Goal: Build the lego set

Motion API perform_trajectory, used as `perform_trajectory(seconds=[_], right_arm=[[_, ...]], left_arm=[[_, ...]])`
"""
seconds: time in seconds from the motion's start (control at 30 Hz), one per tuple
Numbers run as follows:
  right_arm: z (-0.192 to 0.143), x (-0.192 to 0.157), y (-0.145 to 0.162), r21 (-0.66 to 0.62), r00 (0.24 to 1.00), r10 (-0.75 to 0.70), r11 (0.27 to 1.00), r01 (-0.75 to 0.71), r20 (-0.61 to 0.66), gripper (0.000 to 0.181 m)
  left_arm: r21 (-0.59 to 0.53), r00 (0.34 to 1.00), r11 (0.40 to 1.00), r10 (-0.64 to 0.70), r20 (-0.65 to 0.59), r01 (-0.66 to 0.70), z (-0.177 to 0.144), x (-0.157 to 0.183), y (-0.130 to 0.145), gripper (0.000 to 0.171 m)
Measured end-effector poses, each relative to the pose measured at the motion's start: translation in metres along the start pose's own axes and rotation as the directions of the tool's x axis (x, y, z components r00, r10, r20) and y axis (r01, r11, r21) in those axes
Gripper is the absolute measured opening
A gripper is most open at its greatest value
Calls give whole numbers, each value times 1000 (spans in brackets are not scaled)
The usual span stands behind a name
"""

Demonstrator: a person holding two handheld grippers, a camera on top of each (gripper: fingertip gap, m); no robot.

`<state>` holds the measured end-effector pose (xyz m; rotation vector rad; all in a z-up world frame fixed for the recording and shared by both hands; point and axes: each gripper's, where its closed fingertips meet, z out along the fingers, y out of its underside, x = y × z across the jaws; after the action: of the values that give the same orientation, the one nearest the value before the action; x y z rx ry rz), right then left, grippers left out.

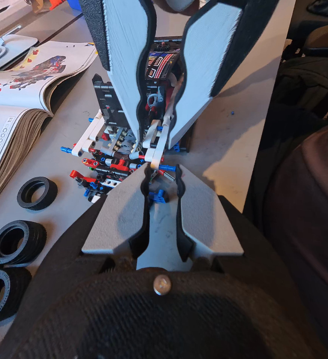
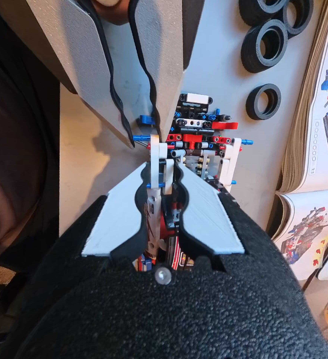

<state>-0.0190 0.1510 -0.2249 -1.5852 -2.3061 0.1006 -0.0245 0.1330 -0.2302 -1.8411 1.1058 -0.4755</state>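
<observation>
The partly built lego model (image 1: 112, 159) of black, white, red and blue beams stands on the grey table. It also shows in the right wrist view (image 2: 194, 136). My right gripper (image 2: 162, 165) is shut on the model's white side beams, and in the left wrist view it reaches in from the top (image 1: 155, 142). My left gripper (image 1: 162, 168) is open at the model's near end, its tips either side of a blue pin (image 1: 166, 167) sticking out of a white beam. A loose blue connector (image 1: 158, 196) lies on the table between its fingers.
Several black tyres (image 1: 36, 193) (image 2: 263, 102) lie beside the model. An open instruction book (image 1: 23, 77) (image 2: 315, 136) lies beyond them. The table edge (image 1: 266, 116) runs close on the other side, with dark bags and a chair past it. My left and right fingertips are right by each other.
</observation>
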Motion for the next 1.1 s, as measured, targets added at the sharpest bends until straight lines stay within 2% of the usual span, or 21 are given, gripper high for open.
perform_trajectory(seconds=[0.27, 0.53, 0.67, 1.1], right_arm=[[0, -5, -5, 3, 1000, -22, 1000, 21, 18, 36], [5, -3, 6, -88, 1000, -14, 996, 15, 10, 30], [6, 1, 4, -61, 1000, 11, 998, -11, 8, 28], [8, 8, 7, -89, 1000, 1, 996, 1, 22, 23]], left_arm=[[4, 1000, 1000, 11, -8, -11, 0, -2, 1, 22], [3, 1000, 1000, 19, -4, -19, 1, -3, 1, 22], [3, 1000, 1000, 24, 0, -24, 1, -5, 0, 22], [-11, 999, 999, 48, 2, -48, 4, -10, -1, 22]])
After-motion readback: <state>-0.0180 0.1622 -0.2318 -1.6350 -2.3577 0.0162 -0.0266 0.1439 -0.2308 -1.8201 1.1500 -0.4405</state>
